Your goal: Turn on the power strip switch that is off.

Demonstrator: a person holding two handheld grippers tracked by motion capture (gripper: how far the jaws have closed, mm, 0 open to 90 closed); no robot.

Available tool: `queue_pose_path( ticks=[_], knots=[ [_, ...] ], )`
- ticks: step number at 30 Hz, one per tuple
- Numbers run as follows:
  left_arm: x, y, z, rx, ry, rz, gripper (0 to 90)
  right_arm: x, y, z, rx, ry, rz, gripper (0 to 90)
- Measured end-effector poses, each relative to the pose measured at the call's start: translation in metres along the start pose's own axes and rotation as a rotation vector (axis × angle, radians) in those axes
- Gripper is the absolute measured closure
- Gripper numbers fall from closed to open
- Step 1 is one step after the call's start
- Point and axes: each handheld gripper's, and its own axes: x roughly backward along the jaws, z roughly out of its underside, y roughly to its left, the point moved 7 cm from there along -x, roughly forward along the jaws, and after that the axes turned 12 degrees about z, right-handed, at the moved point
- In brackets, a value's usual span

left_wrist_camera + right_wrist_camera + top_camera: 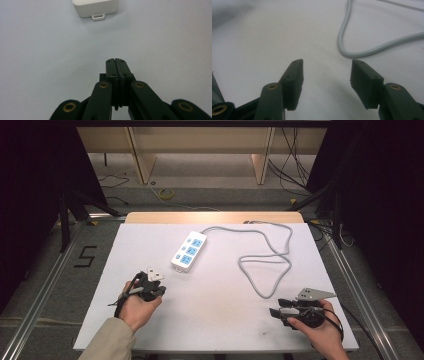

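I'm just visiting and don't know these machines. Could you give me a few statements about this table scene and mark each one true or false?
1. The left hand-held gripper has its jaws pressed together with nothing between them. True.
2. The right hand-held gripper is clamped on the grey cable. False: its jaws stand apart and empty, with the cable lying on the table beyond them.
3. The power strip is white with blue sockets. True.
4. The power strip sits between the left gripper's jaws. False: it lies on the white table ahead of them, untouched.
5. The cable lies in loops to the right of the power strip in the high view. True.
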Motion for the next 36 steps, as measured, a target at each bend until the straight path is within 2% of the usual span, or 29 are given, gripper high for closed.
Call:
queue_pose_path(
  ticks=[36],
  knots=[
    [-0.011, 0.0, -0.029, 0.0, -0.005, -0.004, 89.6, 0.0, -0.001, 0.0, -0.001, -0.001, 0.001, 44.9]
  ],
)
